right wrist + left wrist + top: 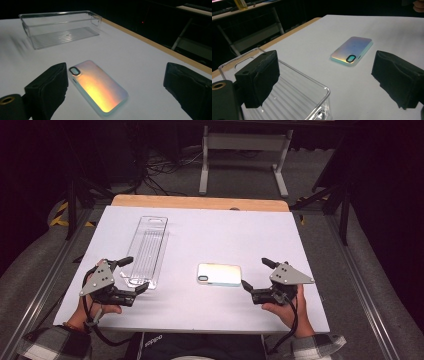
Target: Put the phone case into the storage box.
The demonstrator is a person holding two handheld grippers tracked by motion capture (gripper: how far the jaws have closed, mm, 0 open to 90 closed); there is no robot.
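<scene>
An iridescent phone case (219, 274) lies flat on the white table (225, 235), camera cutout toward the left. A clear plastic tray (146, 250) lies lengthwise to its left. My left gripper (135, 274) rests at the tray's near end, open, jaws wide with nothing between them. My right gripper (256, 273) sits just right of the case, open and apart from it. In the left gripper view the tray (287, 92) lies under the left jaw and the case (351, 50) farther off. In the right gripper view the case (98, 86) lies between the jaws, the tray (60, 27) behind.
The table's wooden far edge (200, 202) shows beyond the white top. A metal stand (245, 155) and cables are on the floor behind. Metal rails (360, 290) run along both table sides. White surface lies between tray and case.
</scene>
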